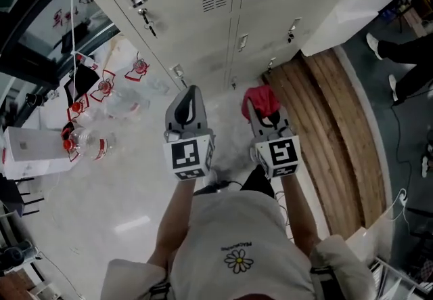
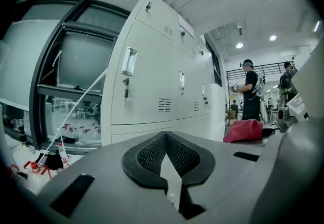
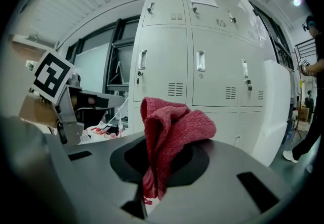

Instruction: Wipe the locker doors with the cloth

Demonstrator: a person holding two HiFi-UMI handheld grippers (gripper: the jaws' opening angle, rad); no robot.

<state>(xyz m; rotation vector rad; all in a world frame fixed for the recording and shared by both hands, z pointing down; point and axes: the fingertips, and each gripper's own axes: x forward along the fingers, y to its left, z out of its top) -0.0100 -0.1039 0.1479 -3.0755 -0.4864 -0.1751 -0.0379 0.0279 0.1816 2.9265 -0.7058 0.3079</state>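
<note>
— what's ahead of me?
— i see the lockers (image 3: 212,66), all shut, standing upright.
— and my left gripper (image 2: 165,137)?
— its pads meet at the tips, with nothing between them.
— my right gripper (image 3: 161,147)?
— it's clamped on the red cloth (image 3: 172,122), which bunches up above the jaws, clear of the lockers.
— anything smaller?
— bottles (image 1: 91,143) on the floor (image 1: 135,183), off to my left.

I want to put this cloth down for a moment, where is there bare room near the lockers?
The pale floor between the bottles and the left gripper is bare, and so are the wooden boards right of the cloth. The far left is crowded with bottles and a white box.
</note>
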